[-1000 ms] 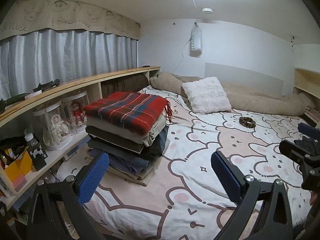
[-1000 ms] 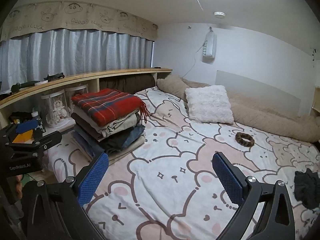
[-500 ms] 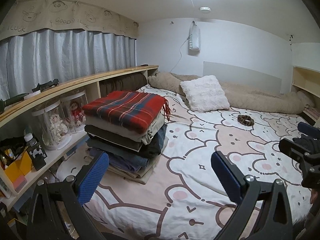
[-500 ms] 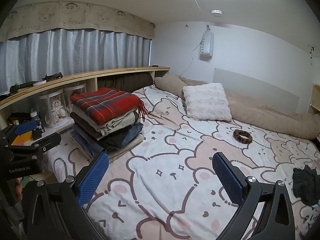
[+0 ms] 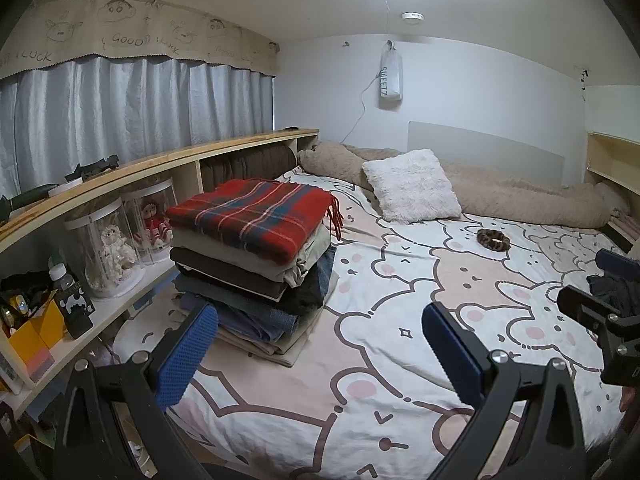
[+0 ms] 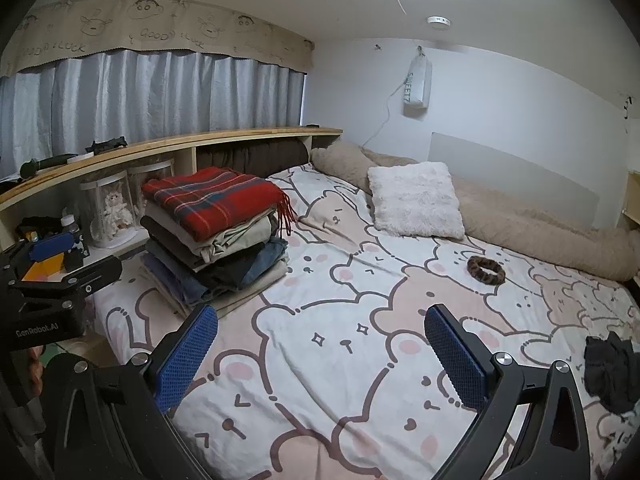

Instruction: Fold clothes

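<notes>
1. A stack [image 5: 256,264] of folded clothes sits at the bed's [image 5: 400,360] left edge, touching the shelf [image 5: 132,172] side. A red plaid blanket [image 5: 256,216] lies on top, its fringe hanging over the right edge. Keeping the pile there likely leaves the middle of the bed free as folding space.
2. One dark garment [image 6: 610,368] lies crumpled near the bed's right side, well apart from the stack. It looks like the piece not yet folded.
3. The left hand-held gripper [image 5: 320,356] hovers above the near part of the bed with its jaws spread wide and nothing between the blue pads [image 5: 188,352].
4. The right hand-held gripper [image 6: 322,356] is likewise wide and empty — aimed at the open sheet, with the dark garment just off its right finger.
5. A white pillow [image 5: 412,184] and a spotted scrunchie [image 5: 494,239] rest further up the bed, clear of the working area.
6. My judgement: this is a gap between garments — the right gripper is better placed to reach the dark garment.
</notes>
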Action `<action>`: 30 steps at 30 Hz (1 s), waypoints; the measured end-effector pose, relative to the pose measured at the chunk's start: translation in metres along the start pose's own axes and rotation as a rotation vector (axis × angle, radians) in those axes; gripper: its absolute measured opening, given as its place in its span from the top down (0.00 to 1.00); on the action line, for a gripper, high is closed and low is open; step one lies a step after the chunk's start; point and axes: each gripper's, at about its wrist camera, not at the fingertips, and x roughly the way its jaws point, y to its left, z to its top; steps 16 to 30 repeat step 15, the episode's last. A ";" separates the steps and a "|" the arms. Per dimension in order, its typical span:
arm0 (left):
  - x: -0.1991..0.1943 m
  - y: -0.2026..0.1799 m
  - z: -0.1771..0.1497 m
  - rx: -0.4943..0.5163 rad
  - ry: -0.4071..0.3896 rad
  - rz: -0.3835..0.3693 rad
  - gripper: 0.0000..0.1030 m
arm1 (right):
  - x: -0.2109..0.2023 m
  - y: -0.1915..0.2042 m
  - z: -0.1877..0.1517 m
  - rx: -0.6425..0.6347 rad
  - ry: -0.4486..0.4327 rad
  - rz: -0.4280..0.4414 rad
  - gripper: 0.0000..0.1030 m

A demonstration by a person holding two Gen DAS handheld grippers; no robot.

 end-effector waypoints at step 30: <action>0.003 -0.002 -0.002 0.004 -0.001 -0.005 0.00 | 0.004 0.002 -0.002 -0.011 0.022 0.004 0.00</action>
